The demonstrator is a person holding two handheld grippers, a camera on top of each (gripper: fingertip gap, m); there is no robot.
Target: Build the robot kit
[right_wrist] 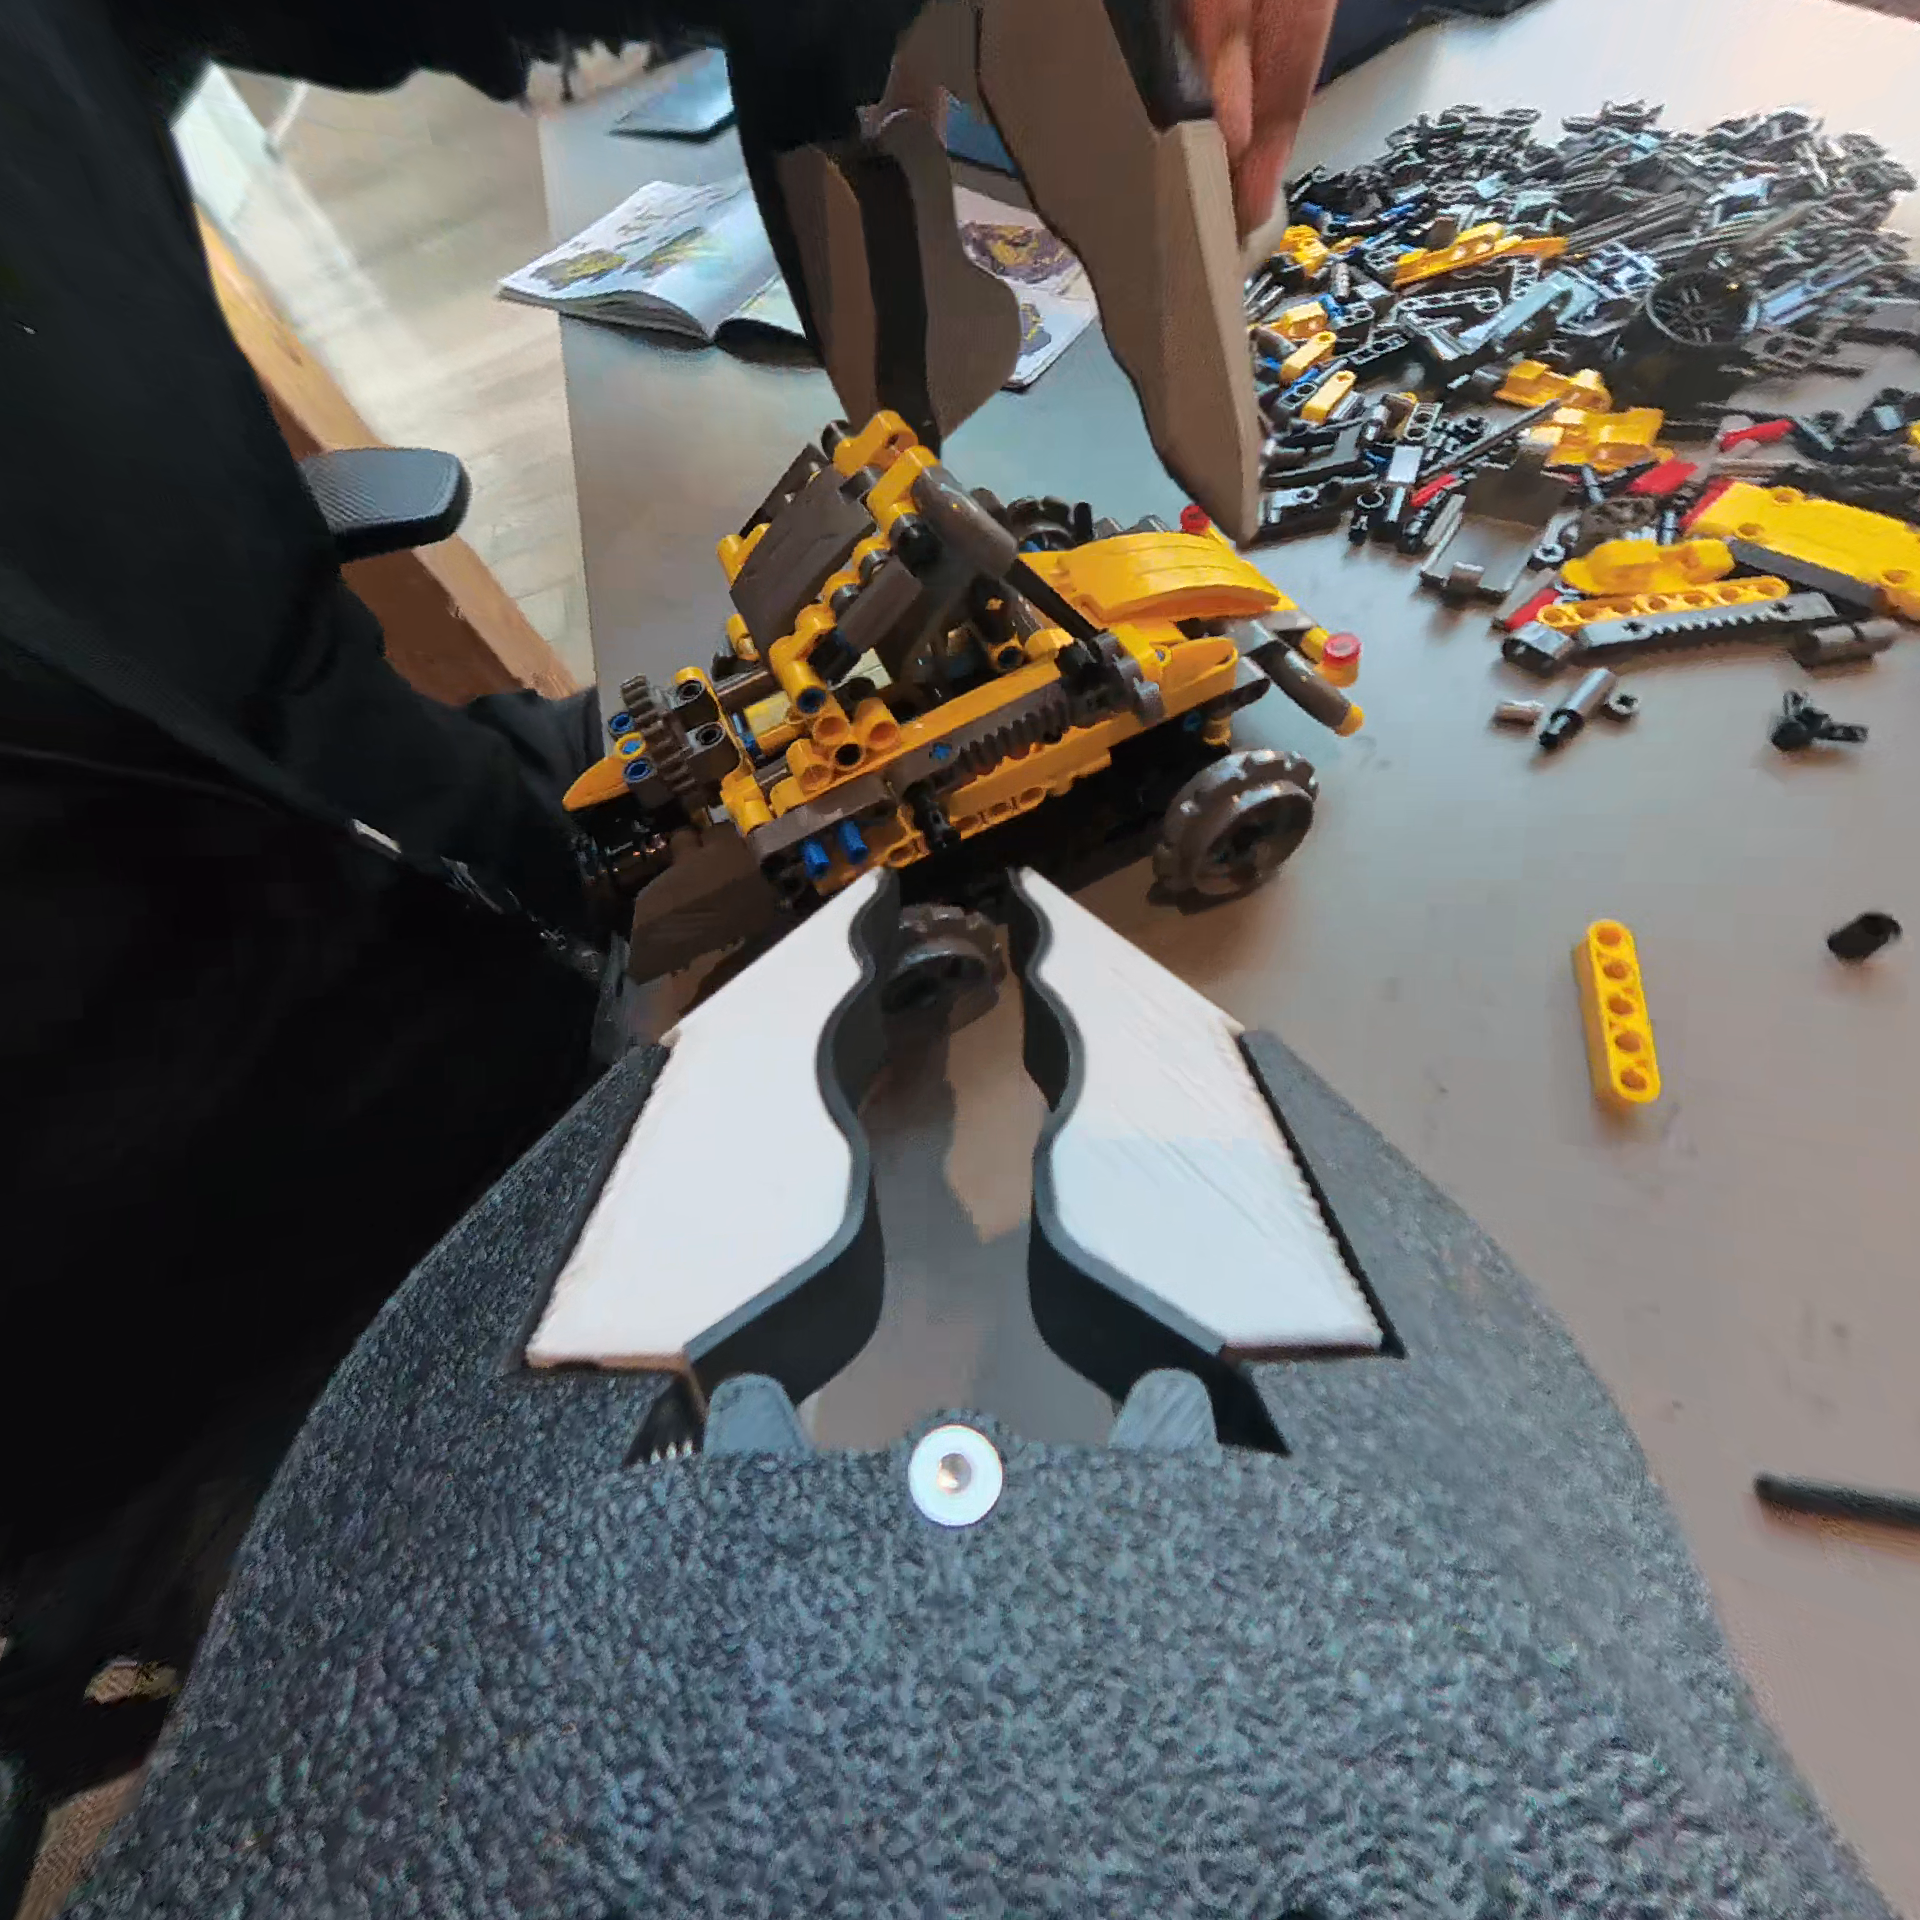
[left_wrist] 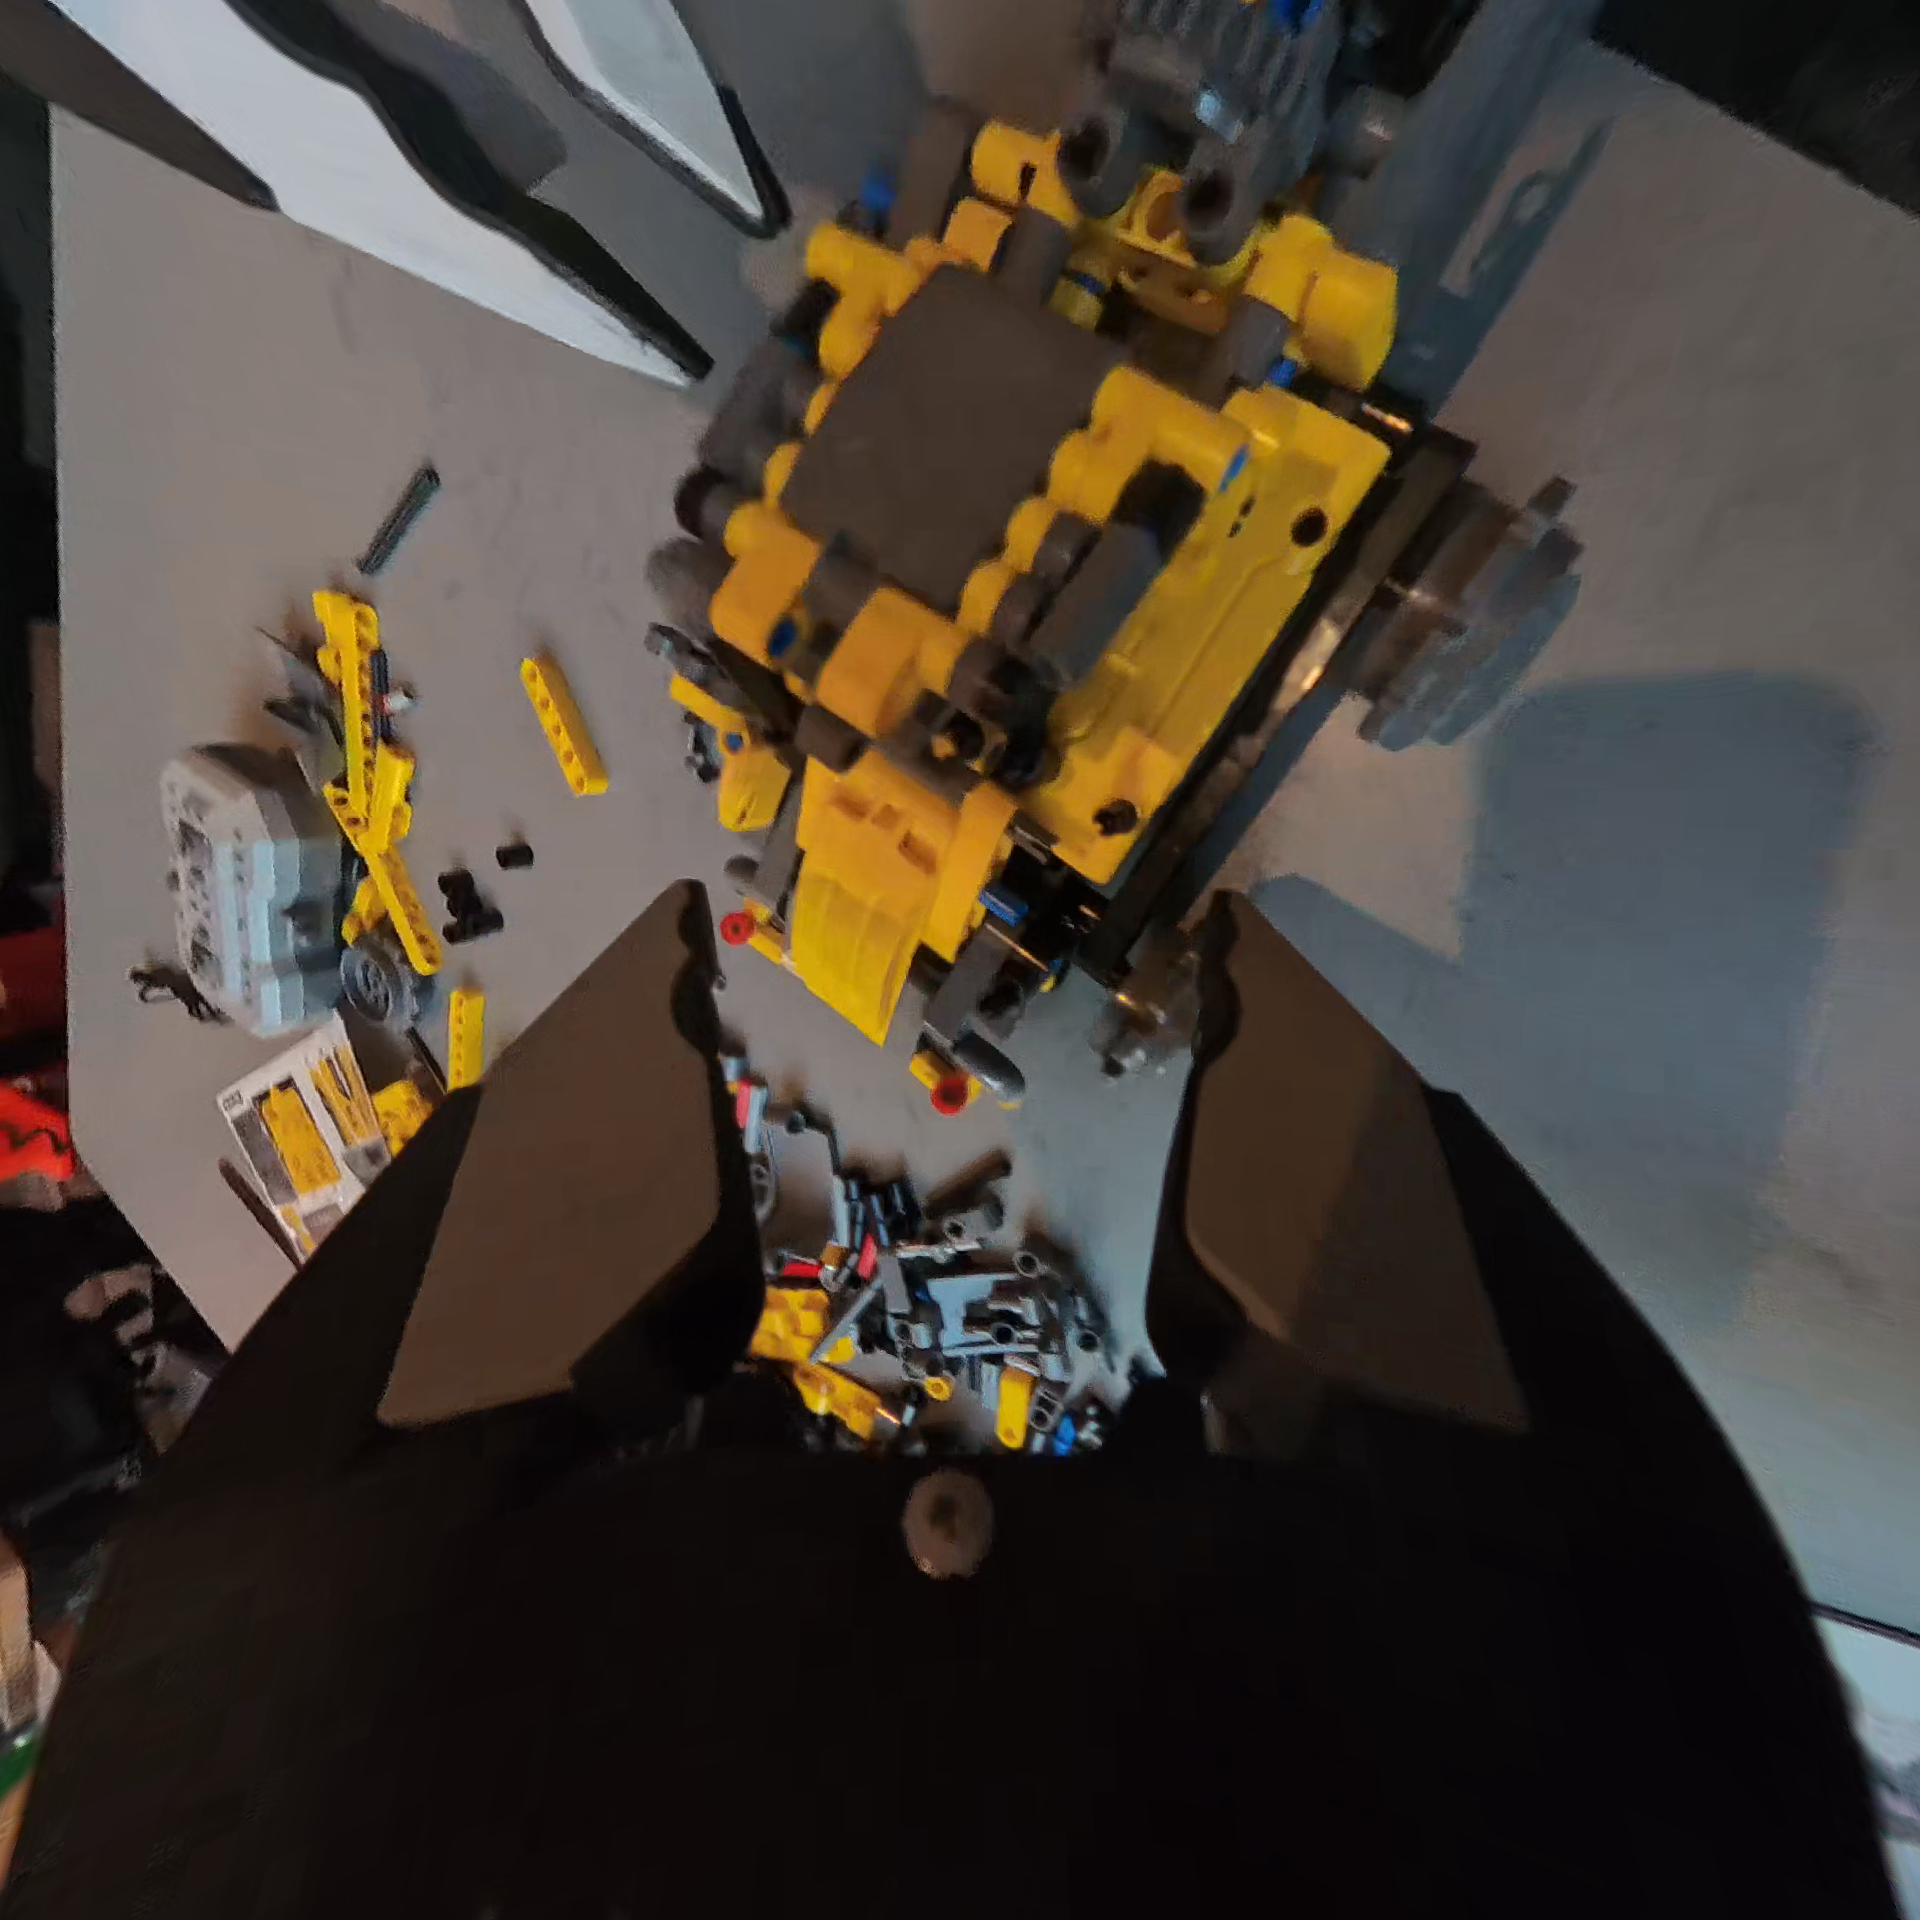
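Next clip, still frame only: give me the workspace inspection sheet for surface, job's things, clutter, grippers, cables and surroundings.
Surface: grey table, smudged, mostly bare near the right gripper.
Job's things: yellow and grey brick-built vehicle standing on its wheels; one dark wheel sits at the right gripper's tips.
Clutter: large pile of loose parts; single yellow beam; grey battery box; sticker sheet; open instruction booklet.
Grippers: left gripper open, above the vehicle's front end, touching nothing; right gripper narrowly open around the wheel, contact unclear.
Cables: nothing seen.
Surroundings: chair armrest, wooden floor, a person's hand on the left gripper.
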